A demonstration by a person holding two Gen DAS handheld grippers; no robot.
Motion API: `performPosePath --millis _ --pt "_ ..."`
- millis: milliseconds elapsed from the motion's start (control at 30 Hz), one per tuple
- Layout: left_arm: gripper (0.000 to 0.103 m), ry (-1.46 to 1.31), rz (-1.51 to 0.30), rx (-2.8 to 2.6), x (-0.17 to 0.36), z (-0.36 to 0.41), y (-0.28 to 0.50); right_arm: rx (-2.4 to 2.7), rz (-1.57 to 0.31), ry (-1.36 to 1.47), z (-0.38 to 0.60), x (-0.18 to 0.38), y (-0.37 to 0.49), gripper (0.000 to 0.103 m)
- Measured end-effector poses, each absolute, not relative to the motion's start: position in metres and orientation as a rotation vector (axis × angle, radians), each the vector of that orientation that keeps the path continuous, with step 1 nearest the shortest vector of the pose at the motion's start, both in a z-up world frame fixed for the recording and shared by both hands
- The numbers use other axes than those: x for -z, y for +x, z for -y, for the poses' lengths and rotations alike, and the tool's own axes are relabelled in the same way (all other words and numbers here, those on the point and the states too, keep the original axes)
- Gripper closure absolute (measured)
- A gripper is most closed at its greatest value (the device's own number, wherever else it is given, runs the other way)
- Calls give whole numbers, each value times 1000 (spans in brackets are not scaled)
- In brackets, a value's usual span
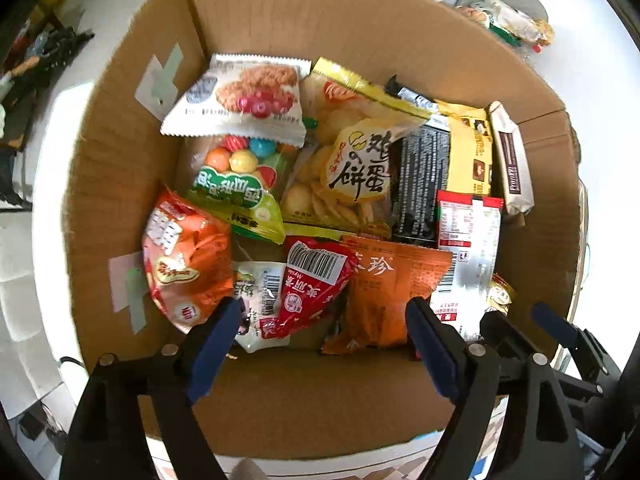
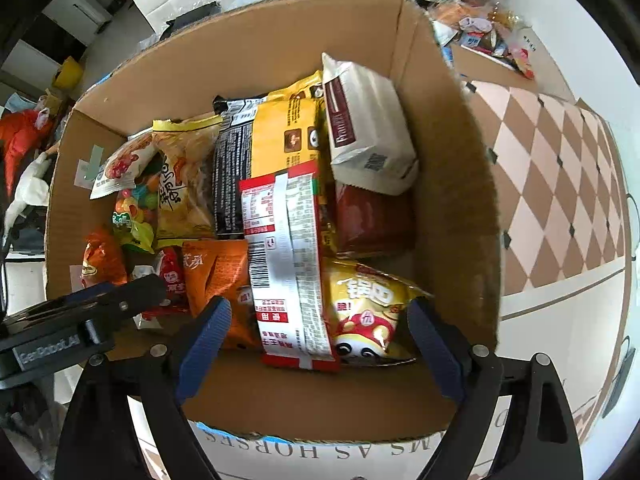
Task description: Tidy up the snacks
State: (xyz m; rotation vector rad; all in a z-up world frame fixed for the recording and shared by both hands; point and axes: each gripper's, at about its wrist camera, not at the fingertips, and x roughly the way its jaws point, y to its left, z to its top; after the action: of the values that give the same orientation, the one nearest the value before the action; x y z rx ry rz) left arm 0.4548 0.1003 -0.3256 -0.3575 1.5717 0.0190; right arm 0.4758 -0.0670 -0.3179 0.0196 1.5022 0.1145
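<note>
A cardboard box (image 1: 304,16) holds several snack packets. My left gripper (image 1: 324,312) hangs open over its near side, above a red barcode packet (image 1: 308,284) and an orange packet (image 1: 384,292), touching neither. A cranberry-biscuit packet (image 1: 244,96), a candy-ball bag (image 1: 236,176) and an egg-cracker bag (image 1: 348,164) lie farther in. My right gripper (image 2: 320,308) is open too, above a red-and-silver packet (image 2: 288,264) and a gold packet (image 2: 368,304), with its pads clear of both. A white-and-brown pack (image 2: 364,128) leans against the box wall (image 2: 452,184). The left gripper's fingers (image 2: 100,304) show at the left.
More loose snacks (image 2: 476,8) are heaped on the table beyond the box's far right corner. A checkered tablecloth (image 2: 560,168) covers the table right of the box. One wrapped snack (image 1: 512,20) lies outside the far wall. Clutter sits on the floor at the left.
</note>
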Motion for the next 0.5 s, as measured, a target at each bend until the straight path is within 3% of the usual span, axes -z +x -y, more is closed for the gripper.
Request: performPosePath --millis 500 --pt "19 -209 -1379 -84 248 -90 418 -66 -1396 -7 81 264 459 11"
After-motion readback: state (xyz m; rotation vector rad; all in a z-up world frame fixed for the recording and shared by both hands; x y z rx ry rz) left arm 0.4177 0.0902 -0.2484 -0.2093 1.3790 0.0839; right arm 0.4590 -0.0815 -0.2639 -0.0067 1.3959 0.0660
